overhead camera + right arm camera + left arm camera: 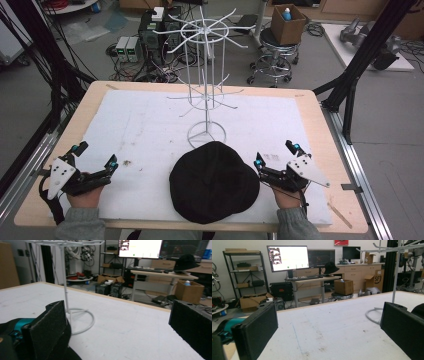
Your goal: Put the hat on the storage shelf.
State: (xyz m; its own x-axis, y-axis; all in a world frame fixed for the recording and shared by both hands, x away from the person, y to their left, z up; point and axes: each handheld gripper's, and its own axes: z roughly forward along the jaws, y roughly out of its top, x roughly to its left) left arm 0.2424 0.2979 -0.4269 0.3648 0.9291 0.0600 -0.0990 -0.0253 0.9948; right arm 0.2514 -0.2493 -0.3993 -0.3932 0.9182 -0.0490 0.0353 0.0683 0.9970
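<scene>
A black hat (214,181) lies flat on the white mat near the table's front edge, just in front of the base ring of a white wire rack (206,75) with spoke arms. My left gripper (95,155) rests at the front left, well left of the hat, jaws wide apart with nothing between them. My right gripper (276,153) sits just right of the hat's brim, also open and empty. In the right gripper view the hat's edge (63,351) shows by the left jaw and the rack base ring (83,322) lies ahead. The left gripper view shows the ring (373,315) and a bit of the hat (419,310).
The white mat (150,125) covers most of the wooden table (327,135). Behind the table stand a stool with a cardboard box (286,24), computer equipment (150,37) and cables on the floor. Black frame posts (360,60) rise at the right and left.
</scene>
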